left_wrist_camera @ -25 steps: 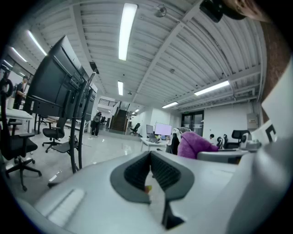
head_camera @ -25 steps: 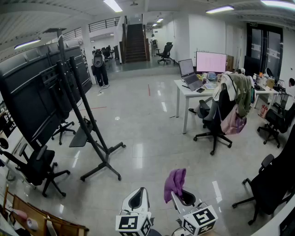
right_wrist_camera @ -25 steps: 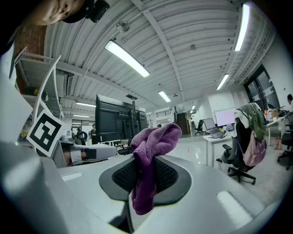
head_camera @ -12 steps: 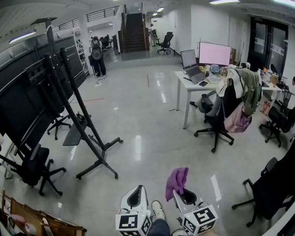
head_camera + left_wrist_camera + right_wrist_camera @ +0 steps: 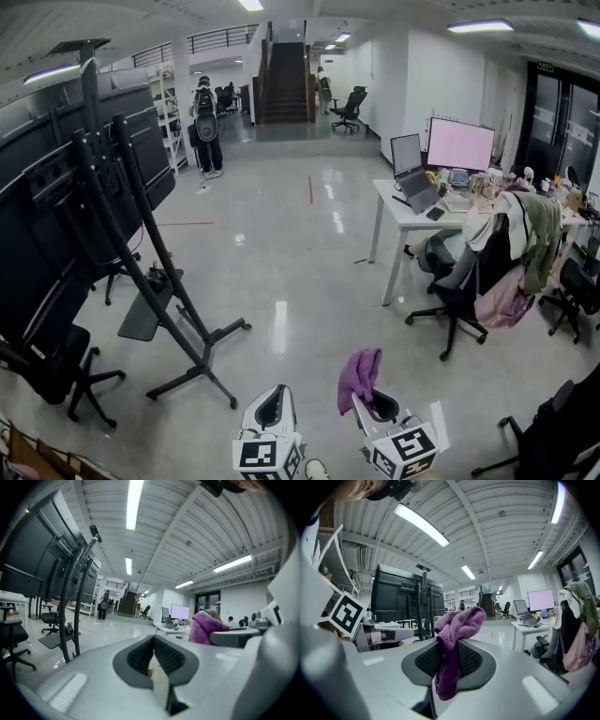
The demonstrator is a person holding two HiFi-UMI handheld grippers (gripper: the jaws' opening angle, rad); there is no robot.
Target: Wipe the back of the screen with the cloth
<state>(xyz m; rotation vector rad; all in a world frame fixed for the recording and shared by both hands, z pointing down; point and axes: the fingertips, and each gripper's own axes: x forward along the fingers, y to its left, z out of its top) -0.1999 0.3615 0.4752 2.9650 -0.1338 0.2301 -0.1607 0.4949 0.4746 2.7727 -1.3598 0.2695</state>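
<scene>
Pinching a purple cloth (image 5: 457, 625) between its closed jaws, the right gripper (image 5: 449, 656) holds it upright, so that a bunched wad stands above the pads and a shorter tail hangs below them. In the head view this gripper sits at the bottom edge, right of centre, just beside the left gripper (image 5: 272, 408). The left gripper's jaws are pressed together at the tips with nothing between them.

The large black screen (image 5: 56, 216) stands at the left of the room on a wheeled stand (image 5: 141, 272), its back side and black support bars turned toward the camera. It is well apart from both grippers, with bare glossy floor (image 5: 281, 281) between. A black office chair (image 5: 56, 366) sits close to the stand's base.

On the right, a white desk (image 5: 398, 216) carries a glowing pink monitor (image 5: 459, 143) and an open laptop (image 5: 412, 173); a chair draped with clothing (image 5: 497, 262) stands beside it. A staircase (image 5: 284, 84) rises at the far end, where a person wearing a backpack (image 5: 204, 117) stands.
</scene>
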